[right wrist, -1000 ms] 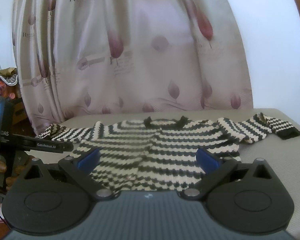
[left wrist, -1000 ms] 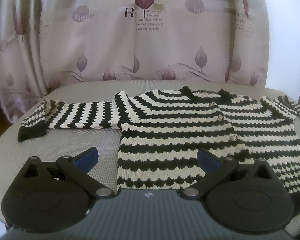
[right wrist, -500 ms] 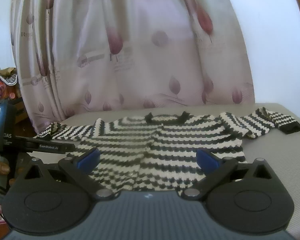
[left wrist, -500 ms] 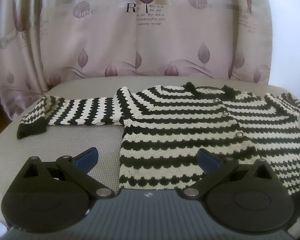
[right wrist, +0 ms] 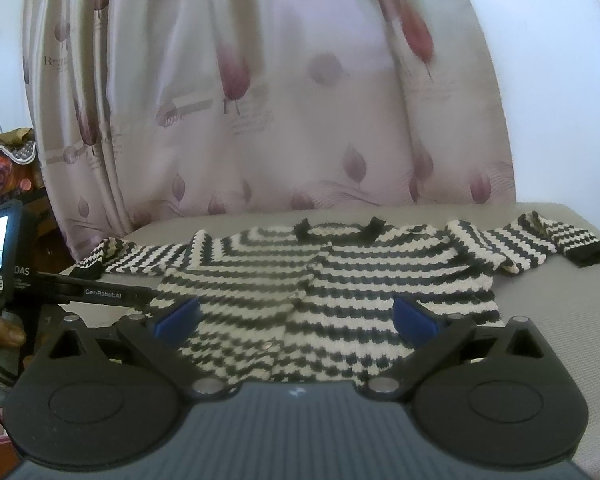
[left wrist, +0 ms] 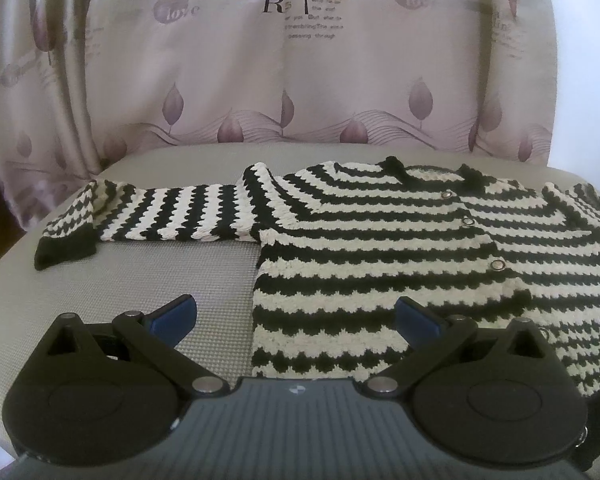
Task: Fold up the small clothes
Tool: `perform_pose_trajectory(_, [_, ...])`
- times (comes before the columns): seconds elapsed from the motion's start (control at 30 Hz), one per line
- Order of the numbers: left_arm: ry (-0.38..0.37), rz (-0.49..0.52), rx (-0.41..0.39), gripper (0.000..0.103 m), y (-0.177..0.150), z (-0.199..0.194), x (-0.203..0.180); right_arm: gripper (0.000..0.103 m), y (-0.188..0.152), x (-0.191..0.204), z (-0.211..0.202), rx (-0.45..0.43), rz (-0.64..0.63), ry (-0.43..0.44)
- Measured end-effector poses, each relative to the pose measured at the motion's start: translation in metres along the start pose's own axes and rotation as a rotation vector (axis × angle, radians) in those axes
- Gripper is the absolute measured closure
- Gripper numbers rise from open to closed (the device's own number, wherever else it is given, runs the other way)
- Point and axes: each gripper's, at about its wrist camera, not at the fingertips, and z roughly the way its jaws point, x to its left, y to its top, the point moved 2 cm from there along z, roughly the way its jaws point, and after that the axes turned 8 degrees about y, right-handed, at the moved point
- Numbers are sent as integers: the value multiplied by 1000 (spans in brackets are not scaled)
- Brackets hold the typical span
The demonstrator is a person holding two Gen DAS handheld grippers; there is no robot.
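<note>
— What colours does the cardigan (left wrist: 380, 256) show?
— Black and cream scalloped stripes, black cuffs and collar, silver snaps.
— And behind the cardigan?
— A pale pink curtain (left wrist: 260, 72) printed with mauve leaves; under it, a grey mat (left wrist: 148, 280).

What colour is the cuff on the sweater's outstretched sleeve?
Solid black, unlike the black-and-cream striped sleeve; the cuff of the sweater shows best in the left wrist view.

My desk (left wrist: 148, 280) is grey with a fine textured weave; on it a black-and-cream striped knitted cardigan (left wrist: 380, 248) lies flat, both sleeves spread out sideways.
</note>
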Motion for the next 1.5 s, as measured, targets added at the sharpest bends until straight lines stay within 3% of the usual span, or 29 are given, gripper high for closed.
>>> perform_pose_trajectory(0.77, [69, -39, 32, 0, -2, 33, 33, 0, 1, 11, 25, 58, -30, 24])
perform_pose_trajectory(1.0, [107, 5, -26, 0, 2, 50, 65, 0, 1, 16, 33, 78, -44, 33])
perform_pose_trajectory(1.17, [185, 92, -112, 1, 8, 69, 107, 0, 1, 18, 38, 90, -48, 39])
perform_pose_trajectory(1.3, [271, 181, -128, 16, 13, 96, 142, 0, 0, 19, 43, 105, -50, 41])
perform_pose_trajectory(1.5, [297, 283, -85, 26, 21, 138, 178, 0, -3, 22, 53, 131, -49, 48])
